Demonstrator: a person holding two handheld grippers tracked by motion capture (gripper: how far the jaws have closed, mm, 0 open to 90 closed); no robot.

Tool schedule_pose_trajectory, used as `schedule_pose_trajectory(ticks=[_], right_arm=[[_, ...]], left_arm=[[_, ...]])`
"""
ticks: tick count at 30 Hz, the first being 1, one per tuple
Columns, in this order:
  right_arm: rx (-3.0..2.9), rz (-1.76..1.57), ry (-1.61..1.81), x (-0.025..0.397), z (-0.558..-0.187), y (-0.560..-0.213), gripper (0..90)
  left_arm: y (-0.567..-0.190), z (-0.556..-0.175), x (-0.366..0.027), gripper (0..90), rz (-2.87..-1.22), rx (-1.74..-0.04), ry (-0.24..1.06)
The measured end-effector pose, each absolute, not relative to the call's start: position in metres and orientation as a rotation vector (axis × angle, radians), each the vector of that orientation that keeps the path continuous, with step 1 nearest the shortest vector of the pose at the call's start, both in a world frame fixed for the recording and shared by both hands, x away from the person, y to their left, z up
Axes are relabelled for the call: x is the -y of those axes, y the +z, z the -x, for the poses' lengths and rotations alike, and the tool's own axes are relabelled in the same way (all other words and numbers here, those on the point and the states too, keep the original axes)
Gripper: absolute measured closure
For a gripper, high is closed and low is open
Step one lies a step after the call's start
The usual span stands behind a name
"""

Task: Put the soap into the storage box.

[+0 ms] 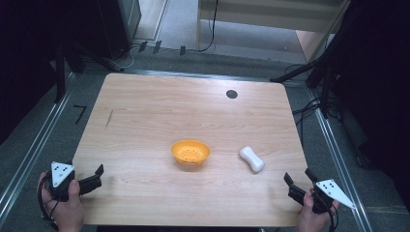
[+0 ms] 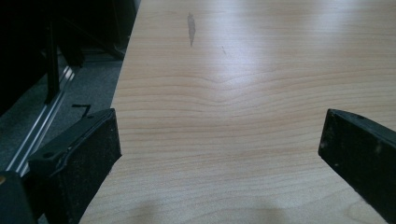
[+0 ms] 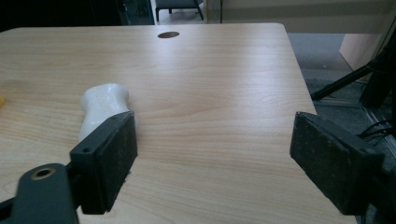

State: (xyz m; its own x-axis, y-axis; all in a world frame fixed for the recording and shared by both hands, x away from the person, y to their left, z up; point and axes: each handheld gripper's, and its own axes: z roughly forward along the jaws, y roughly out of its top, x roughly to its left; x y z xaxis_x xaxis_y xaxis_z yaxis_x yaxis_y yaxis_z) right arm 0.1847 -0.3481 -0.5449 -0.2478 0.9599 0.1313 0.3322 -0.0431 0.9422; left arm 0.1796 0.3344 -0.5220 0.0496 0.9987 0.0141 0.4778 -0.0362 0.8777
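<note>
Wooden table point(image 1: 145, 116), pale and wide, with rounded corners, spreading forward from both grippers and taking up most of the high view. Dark smudge point(image 1: 109, 119) on the grain well ahead of the left gripper, seen again in the left gripper view point(image 2: 191, 28) far past the jaws. Small round dark hole point(image 1: 232, 94) near the far edge, ahead and to the left of the right gripper, also visible at the top of the right gripper view point(image 3: 168, 34).

Orange bowl point(image 1: 190, 153) next in size, upright on the table, roughly midway between the two grippers and a little ahead of both; small dark specks inside, too small to tell what they are.

Left gripper point(image 1: 99, 174) at the near left corner of the table, held in a hand point(image 1: 65, 208), grey three-cornered plate on top, cable trailing behind. Jaws spread wide apart in the left gripper view, bare wood between them, nothing gripped.

Right gripper point(image 1: 297, 179) at the near right corner, held in the other hand point(image 1: 309, 220), likewise topped by a grey plate. Jaws also standing wide apart, holding nothing.

White waisted object point(image 1: 252, 159), smooth and lying on its side, just ahead and to the left of the right gripper, between that gripper and the bowl. In the right gripper view point(image 3: 103, 105), lying beyond the left jaw and partly hidden behind it, not between the jaws.
</note>
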Motion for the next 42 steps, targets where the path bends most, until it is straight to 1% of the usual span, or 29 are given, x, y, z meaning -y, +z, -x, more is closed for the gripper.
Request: schedule_pose_trajectory(ticks=[2, 3, 6, 12, 14, 16, 17, 21, 27, 28, 29, 33, 37, 42], right_arm=[[-1.63, -1.378, 1.308, 0.348, -0.185, -0.545, 18.8], [-1.648, -1.378, 1.3, 0.347, -0.185, -0.545, 21.2], [-1.687, -1.37, 1.299, 0.346, -0.187, -0.545, 22.6], [-1.814, -1.363, 1.184, 0.34, -0.191, -0.542, 25.1], [-1.876, -1.342, 1.125, 0.335, -0.194, -0.536, 27.7], [-1.944, -1.349, 1.143, 0.334, -0.197, -0.534, 33.3], [-2.013, -1.35, 1.17, 0.334, -0.2, -0.533, 34.1], [-2.141, -1.34, 1.097, 0.328, -0.209, -0.53, 34.5], [-2.203, -1.336, 1.076, 0.326, -0.22, -0.519, 36.4], [-2.216, -1.333, 1.072, 0.326, -0.222, -0.517, 35.8], [-2.228, -1.329, 1.063, 0.325, -0.224, -0.516, 32.7], [-2.266, -1.314, 1.019, 0.321, -0.232, -0.51, 30.7], [-2.304, -1.272, 0.996, 0.316, -0.24, -0.507, 29.5], [-2.398, -1.251, 0.939, 0.309, -0.247, -0.506, 30.5]], left_arm=[[-0.522, -0.18, -0.334, 0.0, -1.607, -1.519, 0.918], [-0.522, -0.18, -0.334, 0.0, -1.61, -1.518, 0.923], [-0.522, -0.179, -0.333, 0.0, -1.616, -1.513, 0.927], [-0.522, -0.18, -0.333, 0.0, -1.622, -1.517, 0.927], [-0.522, -0.181, -0.333, 0.0, -1.624, -1.517, 0.923], [-0.522, -0.182, -0.333, 0.0, -1.631, -1.513, 0.916], [-0.522, -0.182, -0.333, 0.0, -1.633, -1.515, 0.912], [-0.522, -0.182, -0.333, 0.0, -1.631, -1.517, 0.901], [-0.522, -0.183, -0.334, 0.0, -1.629, -1.517, 0.891], [-0.522, -0.183, -0.334, 0.0, -1.629, -1.516, 0.889], [-0.522, -0.183, -0.334, 0.0, -1.627, -1.518, 0.888], [-0.522, -0.183, -0.334, 0.0, -1.63, -1.521, 0.884], [-0.522, -0.184, -0.335, 0.0, -1.629, -1.522, 0.883], [-0.522, -0.184, -0.335, 0.0, -1.631, -1.522, 0.874]])
